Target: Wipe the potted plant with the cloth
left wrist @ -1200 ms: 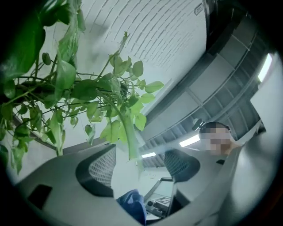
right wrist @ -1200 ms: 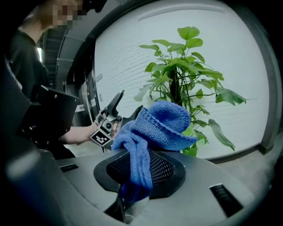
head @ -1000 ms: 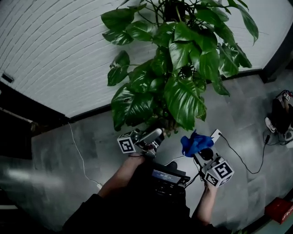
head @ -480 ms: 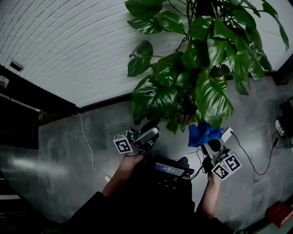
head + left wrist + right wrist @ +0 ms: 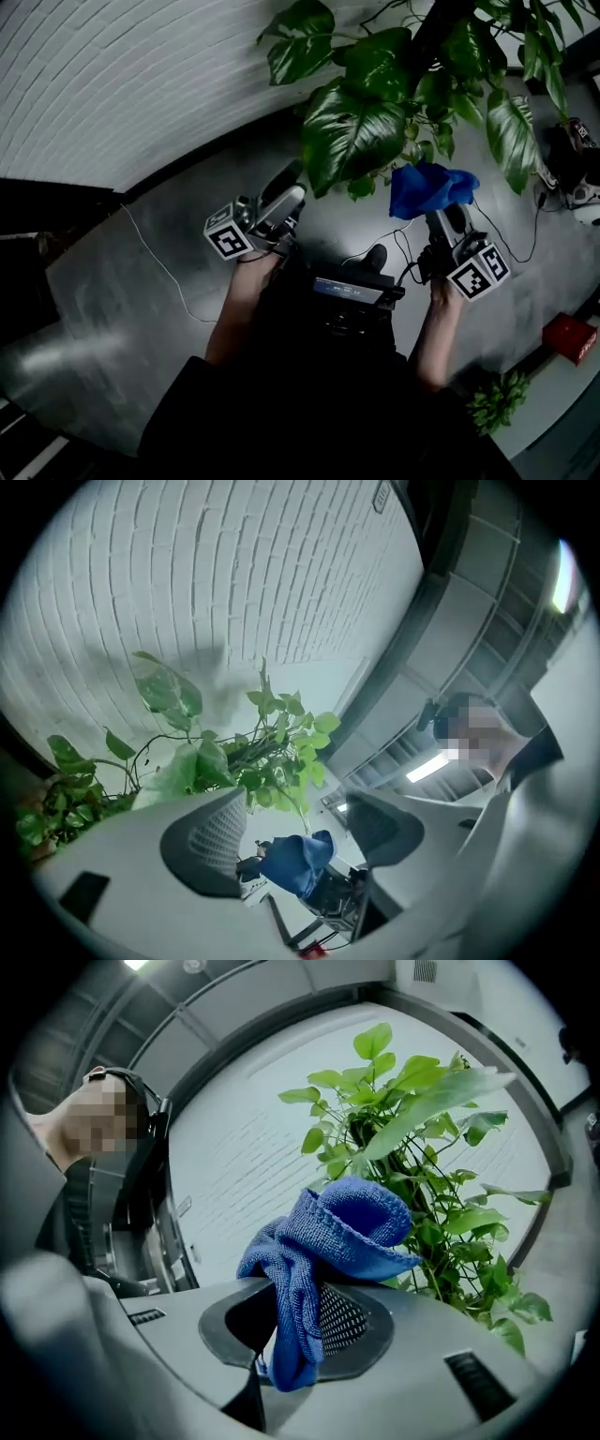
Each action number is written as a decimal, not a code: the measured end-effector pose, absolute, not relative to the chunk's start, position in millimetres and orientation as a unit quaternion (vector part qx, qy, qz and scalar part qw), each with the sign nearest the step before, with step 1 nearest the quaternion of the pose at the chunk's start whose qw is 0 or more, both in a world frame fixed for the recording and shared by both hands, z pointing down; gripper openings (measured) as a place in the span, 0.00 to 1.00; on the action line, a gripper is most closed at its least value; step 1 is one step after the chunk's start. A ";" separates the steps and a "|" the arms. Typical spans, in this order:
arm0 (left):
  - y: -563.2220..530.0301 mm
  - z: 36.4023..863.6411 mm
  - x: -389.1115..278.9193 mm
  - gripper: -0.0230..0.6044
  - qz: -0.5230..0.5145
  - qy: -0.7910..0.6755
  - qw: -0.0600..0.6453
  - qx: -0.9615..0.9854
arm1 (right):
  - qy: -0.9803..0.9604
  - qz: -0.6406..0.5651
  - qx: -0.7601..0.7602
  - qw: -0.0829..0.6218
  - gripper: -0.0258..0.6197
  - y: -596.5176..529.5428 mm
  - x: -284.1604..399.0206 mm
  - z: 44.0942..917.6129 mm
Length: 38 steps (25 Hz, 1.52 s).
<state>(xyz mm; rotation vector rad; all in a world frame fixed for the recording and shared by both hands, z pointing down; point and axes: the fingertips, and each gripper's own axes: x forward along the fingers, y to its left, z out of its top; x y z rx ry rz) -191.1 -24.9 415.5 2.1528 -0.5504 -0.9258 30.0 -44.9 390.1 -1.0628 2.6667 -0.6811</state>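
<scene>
The potted plant [image 5: 394, 84] hangs its big green leaves over the upper right of the head view. My right gripper [image 5: 439, 214] is shut on a blue cloth [image 5: 429, 186], which bunches above the jaws just below the lowest leaves. In the right gripper view the cloth [image 5: 328, 1241] drapes between the pads of the gripper [image 5: 300, 1321], with the plant [image 5: 422, 1147] behind it. My left gripper [image 5: 281, 202] stands open and empty, left of a large leaf [image 5: 347, 131]. The left gripper view looks past that gripper [image 5: 295, 817] at the foliage [image 5: 272, 752] and the far cloth [image 5: 298, 862].
A white brick wall [image 5: 112, 84] runs behind the plant, above a grey floor. A thin cable [image 5: 159, 272] lies on the floor at left. A red box [image 5: 572, 337], a small green plant [image 5: 492, 403] and dark gear [image 5: 572, 159] sit at right.
The plant has slid up and to the right in the head view. Both grippers have swung sideways along it, and the cloth, still in the right gripper, now sits just under the leaves.
</scene>
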 end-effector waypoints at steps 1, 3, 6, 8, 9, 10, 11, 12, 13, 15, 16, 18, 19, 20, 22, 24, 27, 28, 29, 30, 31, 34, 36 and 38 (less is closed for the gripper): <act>-23.9 418.4 -201.7 0.57 -0.362 -0.207 0.366 0.832 | 0.895 -0.228 -0.372 0.094 0.21 -38.5 22.6 388.9; -21.4 423.2 -219.7 0.57 -0.357 -0.197 0.378 0.831 | 0.885 -0.222 -0.398 0.094 0.21 -24.4 11.0 386.2; -19.6 428.3 -237.8 0.57 -0.335 -0.196 0.385 0.837 | 0.868 -0.223 -0.434 0.089 0.21 -5.1 3.3 388.0; -22.1 431.5 -243.0 0.57 -0.326 -0.199 0.388 0.839 | 0.859 -0.228 -0.450 0.081 0.21 4.0 2.2 392.0; -22.8 435.0 -243.0 0.58 -0.321 -0.201 0.391 0.839 | 0.856 -0.230 -0.457 0.075 0.21 8.0 2.4 394.4; -23.1 439.9 -241.4 0.59 -0.314 -0.204 0.396 0.839 | 0.853 -0.230 -0.463 0.069 0.21 11.1 3.3 396.4; -23.6 445.3 -238.8 0.59 -0.306 -0.206 0.400 0.839 | 0.851 -0.230 -0.468 0.065 0.21 13.0 5.0 397.6; -25.0 450.4 -236.0 0.60 -0.300 -0.208 0.404 0.839 | 0.848 -0.230 -0.473 0.064 0.21 13.3 7.0 397.7; -27.5 454.7 -233.6 0.60 -0.295 -0.211 0.409 0.837 | 0.847 -0.229 -0.476 0.064 0.21 12.1 8.8 397.1; -34.6 463.4 -230.9 0.61 -0.289 -0.224 0.420 0.831 | 0.846 -0.226 -0.478 0.066 0.21 6.4 11.1 396.0; -38.4 468.6 -230.2 0.62 -0.286 -0.231 0.426 0.827 | 0.847 -0.225 -0.477 0.066 0.21 2.2 11.5 396.3; -45.3 480.7 -227.5 0.62 -0.277 -0.244 0.436 0.820 | 0.850 -0.225 -0.472 0.068 0.21 -8.0 12.2 399.5; -48.7 487.1 -224.9 0.64 -0.269 -0.250 0.441 0.819 | 0.851 -0.226 -0.469 0.070 0.21 -14.2 12.8 401.9; -52.5 493.0 -221.7 0.64 -0.260 -0.255 0.444 0.819 | 0.852 -0.229 -0.465 0.074 0.21 -21.1 13.4 404.3; -61.0 502.8 -214.1 0.64 -0.242 -0.262 0.452 0.818 | 0.854 -0.233 -0.457 0.082 0.21 -34.7 13.9 407.7; -68.7 509.2 -204.2 0.66 -0.230 -0.265 0.459 0.816 | 0.859 -0.231 -0.449 0.083 0.21 -46.0 15.6 408.3; -82.0 520.5 -186.5 0.66 -0.216 -0.275 0.468 0.812 | 0.864 -0.224 -0.446 0.071 0.21 -62.8 28.8 415.0; -83.8 524.7 -181.0 0.66 -0.212 -0.277 0.473 0.809 | 0.863 -0.226 -0.447 0.068 0.21 -67.0 34.7 420.4; -85.3 526.8 -175.3 0.66 -0.208 -0.276 0.476 0.809 | 0.862 -0.229 -0.447 0.066 0.21 -71.7 40.6 425.8; -87.6 526.5 -169.0 0.66 -0.207 -0.271 0.476 0.810 | 0.862 -0.230 -0.447 0.064 0.21 -77.9 46.4 430.2; -90.8 524.8 -162.5 0.66 -0.207 -0.265 0.476 0.813 | 0.863 -0.230 -0.446 0.063 0.21 -85.7 51.6 433.5; -100.0 523.1 -145.2 0.66 -0.209 -0.256 0.477 0.814 | 0.869 -0.222 -0.437 0.059 0.21 -112.7 62.9 439.9; -101.8 522.6 -137.8 0.60 -0.211 -0.256 0.478 0.813 | 0.875 -0.214 -0.432 0.054 0.21 -129.5 64.7 443.6; -100.4 520.1 -133.4 0.54 -0.204 -0.258 0.475 0.816 | 0.879 -0.206 -0.426 0.051 0.21 -145.1 62.0 446.0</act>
